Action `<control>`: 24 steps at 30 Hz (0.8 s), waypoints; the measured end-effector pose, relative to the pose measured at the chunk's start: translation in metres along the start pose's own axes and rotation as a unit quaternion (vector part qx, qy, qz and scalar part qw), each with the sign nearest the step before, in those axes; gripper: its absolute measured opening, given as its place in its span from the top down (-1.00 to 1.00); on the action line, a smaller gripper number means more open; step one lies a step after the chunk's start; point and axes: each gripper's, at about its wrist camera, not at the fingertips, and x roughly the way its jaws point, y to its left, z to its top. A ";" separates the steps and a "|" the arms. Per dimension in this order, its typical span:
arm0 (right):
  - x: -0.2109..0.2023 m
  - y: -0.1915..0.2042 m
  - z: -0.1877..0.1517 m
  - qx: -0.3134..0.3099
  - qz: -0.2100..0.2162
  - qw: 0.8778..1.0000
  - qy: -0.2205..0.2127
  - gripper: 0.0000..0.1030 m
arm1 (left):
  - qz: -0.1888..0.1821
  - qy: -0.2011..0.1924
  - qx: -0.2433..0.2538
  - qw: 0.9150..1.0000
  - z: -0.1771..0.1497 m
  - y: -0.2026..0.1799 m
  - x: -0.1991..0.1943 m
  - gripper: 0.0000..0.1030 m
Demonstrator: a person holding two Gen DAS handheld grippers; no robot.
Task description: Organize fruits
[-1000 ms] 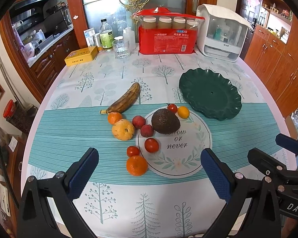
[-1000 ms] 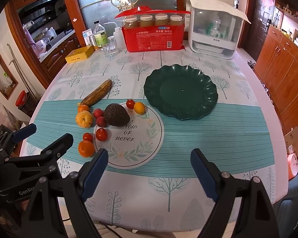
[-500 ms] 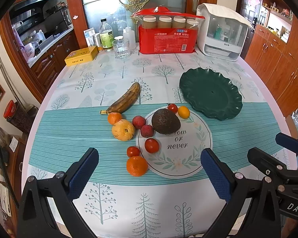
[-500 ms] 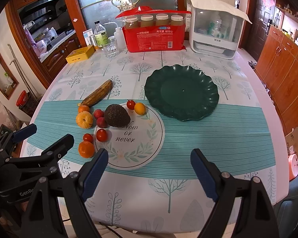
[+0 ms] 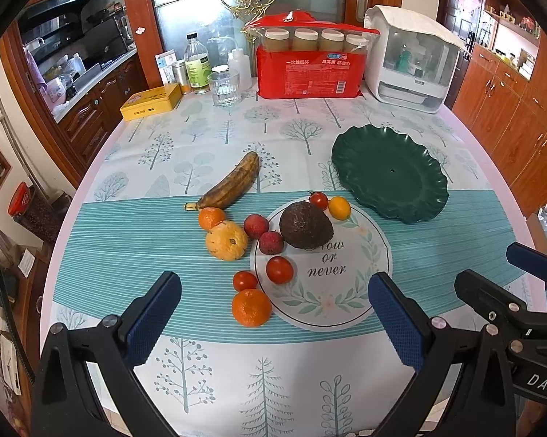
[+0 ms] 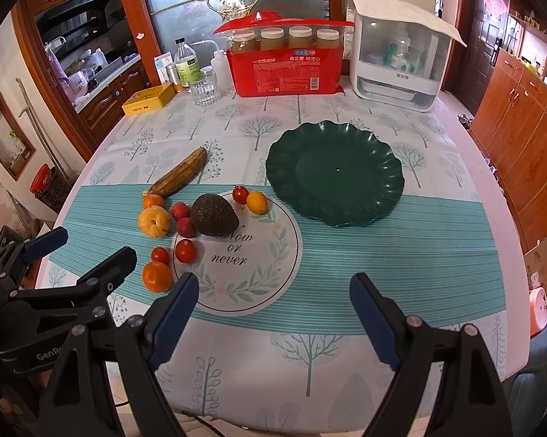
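Note:
A dark green scalloped plate (image 5: 389,176) (image 6: 333,171) lies empty on the table. Left of it lies a cluster of fruit: a brown banana (image 5: 231,185) (image 6: 180,176), a dark avocado (image 5: 305,225) (image 6: 214,215), oranges (image 5: 251,307) (image 6: 157,276), a yellow gourd-like fruit (image 5: 226,240), lychees (image 5: 256,225), cherry tomatoes (image 5: 279,269) and a small yellow fruit (image 5: 339,207). My left gripper (image 5: 273,313) is open and empty, held near the table's front edge before the fruit. My right gripper (image 6: 273,309) is open and empty, to its right.
A round "Now or never" placemat (image 5: 331,273) lies under some fruit. At the back stand a red cup package (image 5: 309,69), a white dispenser box (image 5: 411,62), a glass (image 5: 224,87), bottles (image 5: 197,65) and a yellow tin (image 5: 151,102). Wooden cabinets line the right.

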 end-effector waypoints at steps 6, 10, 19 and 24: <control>0.002 0.002 0.003 -0.002 0.004 1.000 -0.001 -0.66 | 0.010 0.002 -0.003 1.000 0.003 0.002 0.003 -0.98; 0.001 0.000 0.008 -0.009 0.011 1.000 -0.003 -0.66 | 0.020 0.002 -0.004 1.000 0.006 0.001 -0.003 -0.98; -0.007 0.002 0.013 -0.031 0.023 0.999 -0.024 -0.66 | 0.046 -0.013 -0.018 0.999 0.016 0.008 -0.021 -0.98; -0.011 0.005 0.020 -0.040 0.021 0.998 -0.047 -0.66 | 0.060 -0.024 -0.033 0.997 0.021 0.020 -0.031 -0.98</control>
